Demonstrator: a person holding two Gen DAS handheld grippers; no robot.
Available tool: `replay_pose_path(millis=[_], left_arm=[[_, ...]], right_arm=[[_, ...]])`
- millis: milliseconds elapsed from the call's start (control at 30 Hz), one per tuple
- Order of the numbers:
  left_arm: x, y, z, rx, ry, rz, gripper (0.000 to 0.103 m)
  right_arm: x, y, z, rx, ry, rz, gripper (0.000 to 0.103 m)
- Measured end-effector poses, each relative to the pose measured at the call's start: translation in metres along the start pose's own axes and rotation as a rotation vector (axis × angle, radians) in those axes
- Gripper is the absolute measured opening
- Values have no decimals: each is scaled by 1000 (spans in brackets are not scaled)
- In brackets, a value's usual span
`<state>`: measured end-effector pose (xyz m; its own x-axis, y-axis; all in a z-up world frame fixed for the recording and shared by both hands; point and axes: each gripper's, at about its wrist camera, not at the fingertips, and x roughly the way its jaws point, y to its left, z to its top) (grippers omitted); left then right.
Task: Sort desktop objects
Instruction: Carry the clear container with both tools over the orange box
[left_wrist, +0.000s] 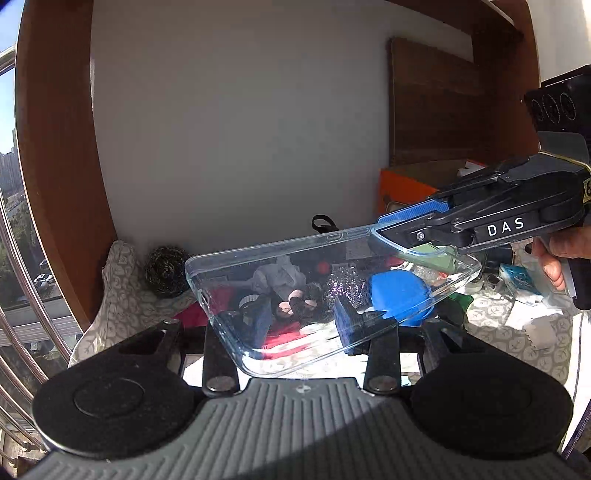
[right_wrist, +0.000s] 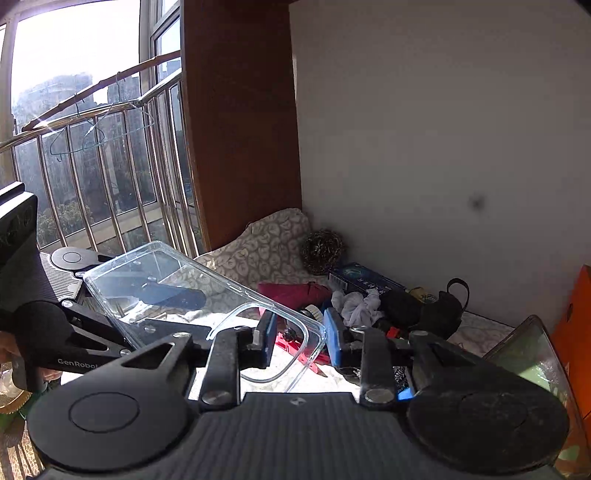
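**Clear phone case held by both grippers above the clutter**

The clear phone case (left_wrist: 325, 295) hangs in the air over the desk (left_wrist: 517, 332), gripped at both ends. My left gripper (left_wrist: 301, 314) is clamped across one short end; I can see its blue pads (left_wrist: 345, 317) pressing the case's side walls. My right gripper (right_wrist: 299, 334) is clenched on the opposite end, by the camera cut-out, with its blue pads (right_wrist: 334, 336) against the rim there. The case sits tilted, its open side facing up and away from me.

Below it the desk is crowded: a steel wool scourer (left_wrist: 166, 271) near the wall, a red cloth (right_wrist: 295, 293), a white crumpled rag (right_wrist: 360, 306), a blue round lid (left_wrist: 400, 295), and an orange box (left_wrist: 406, 184) off to the right.

My worry is the case itself. It is soft, slick plastic, and I judge that if my two hands drift apart or twist against each other, it will bow, pop out of one gripper and swing from the other. Squeezing harder could fold its walls inward. If it drops, it lands in the pile and its transparency will make it hard to find again. I would keep both hands moving together.
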<state>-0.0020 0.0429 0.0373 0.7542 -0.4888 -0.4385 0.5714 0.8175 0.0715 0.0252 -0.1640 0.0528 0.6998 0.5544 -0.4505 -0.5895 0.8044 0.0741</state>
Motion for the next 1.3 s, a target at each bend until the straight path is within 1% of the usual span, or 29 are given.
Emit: replay_pose_path(millis=[167,233,333,400,500,600,733,867,1000,1033,1067,1200,1300], left_arm=[[18,-28,22,37,-60,-58,37],[24,-37,28,30,-92,-80,37],[34,-49,35,26,-112,-132,37],[42,-58,39,38,-112,-147,34],[57,-68,53,48,-119,-176,34],[74,-80,76,48,-133,-220,34],[103,-105,106,78,-153,-271,34],[147,-138,134,110,-149,-310,34],[190,-170,151,129,-118,-317,34],[197,-176,154,133,-114,-315,34],[209,-184,157,138,-100,-310,34],[241,-208,164,159,-53,-256,34],[250,-216,164,165,-40,-208,33]], right_arm=[[-35,-27,2,8,-29,-85,27],[-44,-37,1,21,-32,-106,27],[-56,-52,-5,33,-26,-149,27],[-63,-63,-10,53,-26,-170,27],[-73,-77,-15,64,-29,-208,27],[-83,-95,-16,78,-37,-253,27],[-106,-130,-14,102,-58,-333,27],[-123,-173,-11,125,-54,-421,27],[-128,-210,-14,142,-31,-484,27],[-115,-225,-20,149,-31,-496,27],[-127,-234,-19,163,-8,-507,27],[-113,-263,-29,203,32,-533,27],[-107,-274,-37,231,39,-548,27]])
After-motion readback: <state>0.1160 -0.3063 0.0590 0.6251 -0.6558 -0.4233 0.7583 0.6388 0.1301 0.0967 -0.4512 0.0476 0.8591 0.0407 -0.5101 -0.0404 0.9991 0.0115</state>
